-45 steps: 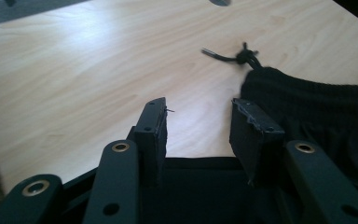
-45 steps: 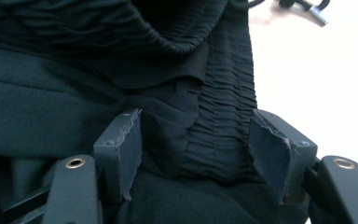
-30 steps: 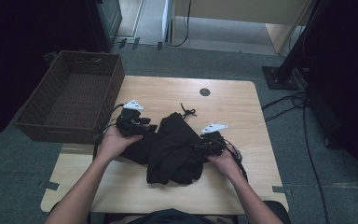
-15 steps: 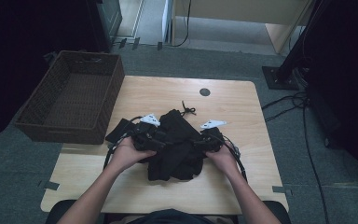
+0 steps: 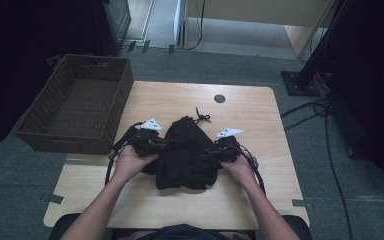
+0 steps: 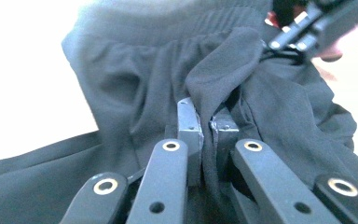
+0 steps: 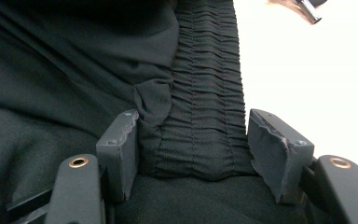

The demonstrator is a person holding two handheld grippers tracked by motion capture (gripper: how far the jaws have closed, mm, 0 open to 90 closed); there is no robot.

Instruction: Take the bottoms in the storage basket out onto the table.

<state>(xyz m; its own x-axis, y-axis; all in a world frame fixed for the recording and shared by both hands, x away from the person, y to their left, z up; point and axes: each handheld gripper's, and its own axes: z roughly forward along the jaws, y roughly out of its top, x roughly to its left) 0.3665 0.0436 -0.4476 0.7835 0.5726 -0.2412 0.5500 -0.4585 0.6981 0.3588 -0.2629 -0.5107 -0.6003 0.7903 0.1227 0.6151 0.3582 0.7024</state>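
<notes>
At the near middle of the tabletop (image 5: 145, 100) lies the crumpled black garment (image 5: 186, 155), its 9 o'clock edge pinched by the just-closed left hand-held gripper (image 6: 207, 127), its waistband at 3 o'clock between the right hand-held gripper (image 7: 193, 140)'s parted jaws, a wicker basket (image 5: 75, 107) at 10 o'clock.

A garment (image 5: 186, 152) lies bunched on the bench (image 5: 250, 112), toward its near edge. The left hand-held gripper (image 5: 152, 145) sits at the garment's left side, the right hand-held gripper (image 5: 220, 150) at its right. A basket (image 5: 75, 107) stands at the bench's far left corner, overhanging the edge.
</notes>
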